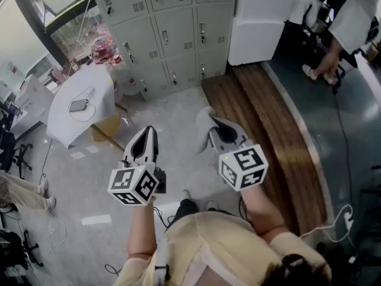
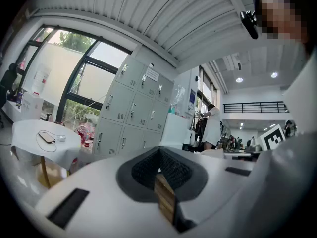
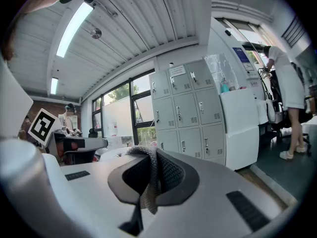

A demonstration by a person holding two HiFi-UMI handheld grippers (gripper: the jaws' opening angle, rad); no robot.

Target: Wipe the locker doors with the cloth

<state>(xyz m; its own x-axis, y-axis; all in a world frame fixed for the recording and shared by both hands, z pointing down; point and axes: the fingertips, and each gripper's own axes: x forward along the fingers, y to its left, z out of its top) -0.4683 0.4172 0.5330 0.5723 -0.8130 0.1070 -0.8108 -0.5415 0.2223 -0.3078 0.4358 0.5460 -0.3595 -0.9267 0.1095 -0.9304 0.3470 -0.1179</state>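
Grey cloth (image 1: 205,119) hangs from the right gripper (image 1: 225,130) in the head view, over pale floor and well short of the lockers (image 1: 172,34) at the top of the frame. The left gripper (image 1: 147,139) is held beside it and carries nothing. A white table (image 1: 59,118) stands off to the left.

From the left gripper view, the jaws are pressed together with no cloth in them. The lockers (image 2: 131,118) lie ahead, well apart.

From the right gripper view, the jaws are clamped on a fold of cloth (image 3: 147,182), which bunches over the tips and droops between them. The lockers (image 3: 190,118) stand beyond, doors closed.

This looks like the approach, with no door wiped yet. The next move calls for closing in and raising the right gripper so that loose cloth lies flat on a door, clear of the handles.
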